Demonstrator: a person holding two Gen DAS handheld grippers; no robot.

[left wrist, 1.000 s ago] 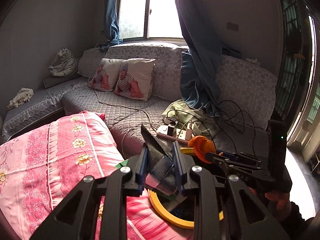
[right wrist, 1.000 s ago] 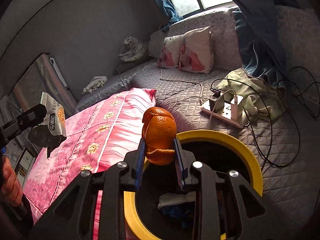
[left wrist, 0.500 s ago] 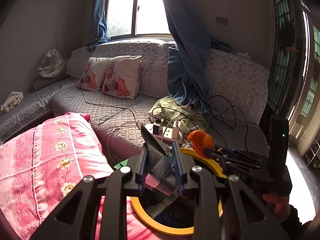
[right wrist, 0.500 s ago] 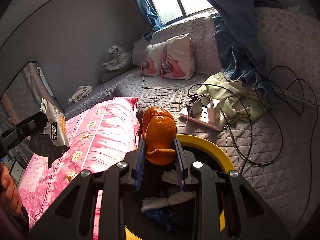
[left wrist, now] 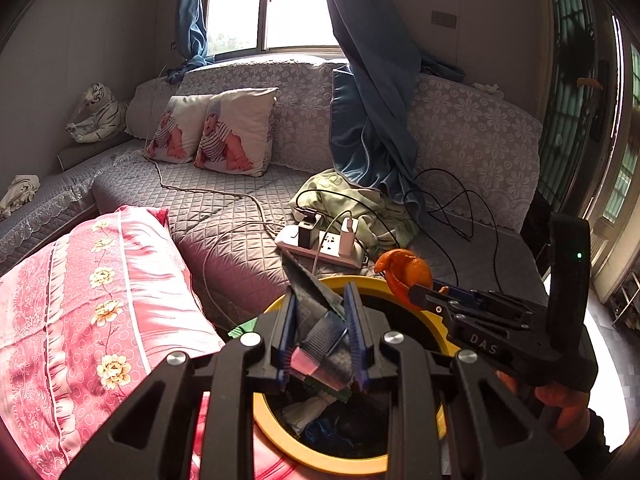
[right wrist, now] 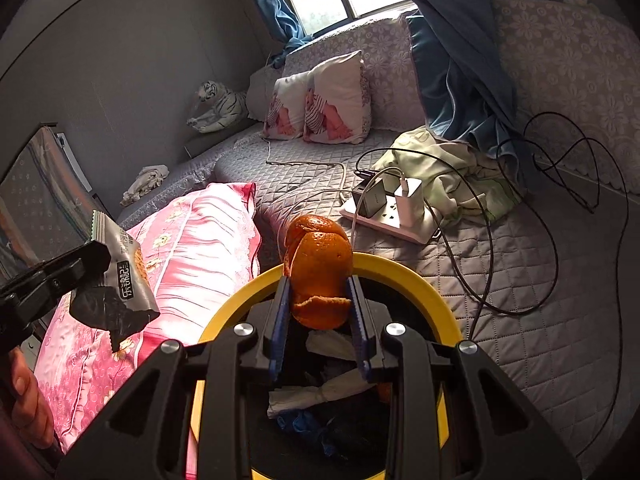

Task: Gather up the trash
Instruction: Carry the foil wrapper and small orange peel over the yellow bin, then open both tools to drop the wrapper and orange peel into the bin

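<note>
My left gripper point(left wrist: 320, 332) is shut on a crumpled snack wrapper point(left wrist: 316, 320) and holds it over the yellow-rimmed trash bin point(left wrist: 280, 436). The wrapper also shows at the left of the right wrist view point(right wrist: 120, 280). My right gripper point(right wrist: 318, 304) is shut on an orange peel point(right wrist: 320, 268) above the bin's yellow rim point(right wrist: 400, 276). The peel also shows in the left wrist view point(left wrist: 404, 270), just right of my left gripper. Tissues and other scraps point(right wrist: 320, 392) lie inside the bin.
A pink floral quilt point(left wrist: 88, 312) lies left of the bin. A grey quilted sofa point(right wrist: 520, 312) is behind it, with a white power strip point(right wrist: 392, 216), black cables point(right wrist: 552, 216), green cloth point(right wrist: 448, 176), two pillows point(left wrist: 216, 132) and a blue curtain point(left wrist: 372, 100).
Both grippers have moved over the bin, which now fills more of each view. The left gripper with the wrapper has come closer to the right gripper. Both grips are unchanged.
</note>
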